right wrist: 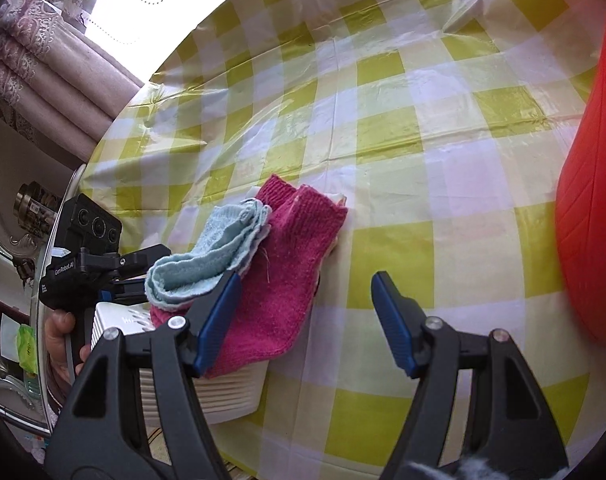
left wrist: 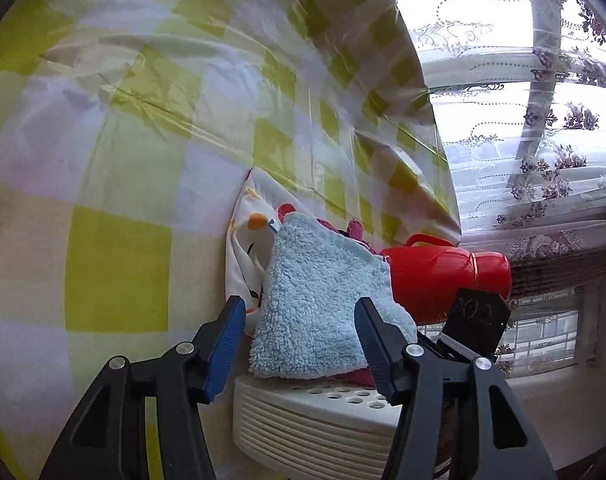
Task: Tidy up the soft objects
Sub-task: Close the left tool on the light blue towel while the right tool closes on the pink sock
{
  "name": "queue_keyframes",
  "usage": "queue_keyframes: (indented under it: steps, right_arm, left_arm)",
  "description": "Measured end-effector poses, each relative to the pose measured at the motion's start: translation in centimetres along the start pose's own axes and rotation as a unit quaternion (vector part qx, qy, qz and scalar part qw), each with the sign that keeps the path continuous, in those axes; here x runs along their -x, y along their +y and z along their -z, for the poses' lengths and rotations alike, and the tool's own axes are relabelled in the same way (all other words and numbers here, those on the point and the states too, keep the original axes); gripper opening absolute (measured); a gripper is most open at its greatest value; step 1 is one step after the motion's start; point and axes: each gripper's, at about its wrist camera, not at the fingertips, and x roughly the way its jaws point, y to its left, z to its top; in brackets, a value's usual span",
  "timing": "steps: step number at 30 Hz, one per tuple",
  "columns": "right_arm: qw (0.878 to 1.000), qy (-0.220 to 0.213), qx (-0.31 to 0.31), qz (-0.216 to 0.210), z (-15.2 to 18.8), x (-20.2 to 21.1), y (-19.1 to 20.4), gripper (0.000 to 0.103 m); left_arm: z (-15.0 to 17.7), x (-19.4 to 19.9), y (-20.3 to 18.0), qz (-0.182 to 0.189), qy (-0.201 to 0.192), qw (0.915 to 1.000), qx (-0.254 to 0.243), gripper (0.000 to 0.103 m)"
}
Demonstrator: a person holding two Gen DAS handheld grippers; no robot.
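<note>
Two grippers are in view, and we see both with jaws standing apart and nothing clamped. The left gripper [left wrist: 301,320] frames a light blue towel [left wrist: 323,300]; its right finger overlaps the cloth's edge in the picture, but we cannot tell whether it touches. The right gripper [right wrist: 305,300] hangs over bare tablecloth [right wrist: 423,140], its left finger in front of the cloth pile.

We find the soft things piled on a white slotted basket [right wrist: 231,392]: the blue towel [right wrist: 207,256] on top, a dark pink knitted cloth [right wrist: 287,272] under and beside it, draping over the basket's rim onto the table. From the left wrist view we also note a white patterned cloth [left wrist: 247,240] standing behind the towel, against the tablecloth.

Edges: the basket sits close to the table's near edge, which curves past it on the left of the right wrist view; a hand [right wrist: 63,340] holding the left gripper is just outside that edge. A red jug [left wrist: 443,276] lies beyond the pile in the left wrist view, near the table's far edge and the lace curtain [left wrist: 523,120]. In the right wrist view the jug [right wrist: 591,200] fills the right border, well apart from the pile.

Open room: we log a broad stretch of green-and-white checked tablecloth between pile and jug, and beyond the pile toward the far rim.
</note>
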Motion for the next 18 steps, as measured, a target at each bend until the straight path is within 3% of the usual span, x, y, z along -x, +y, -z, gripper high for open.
queue_keyframes:
  steps: [3,6,11,13,16,18]
  right_arm:
    - [1.000,0.008,-0.005,-0.012,-0.1,-0.7,0.0,0.069]
    - [1.000,0.015,-0.002,-0.019,-0.2,-1.2,0.1,0.060]
    - [0.999,0.026,0.001,-0.024,-0.1,-2.0,0.4,0.042]
    - [0.999,0.027,0.011,-0.025,-0.1,-2.1,0.8,0.032]
    - [0.999,0.020,0.032,-0.018,0.0,-1.8,1.6,0.018]
    - [0.999,0.016,0.043,-0.018,0.0,-1.5,1.9,0.014]
  left_arm:
    - [-0.1,-0.4,-0.1,0.007,0.008,0.9999,-0.004,0.057]
    - [-0.1,-0.8,-0.1,0.003,0.013,0.9999,-0.009,0.051]
    - [-0.1,-0.8,0.4,-0.006,0.010,0.9999,-0.009,0.031]
    - [0.0,-0.8,0.4,-0.008,0.007,0.9999,-0.013,0.018]
    - [0.0,-0.3,0.4,-0.009,-0.007,0.9998,-0.014,0.009]
    - [0.0,0.1,0.5,-0.005,-0.018,0.9997,-0.014,0.008]
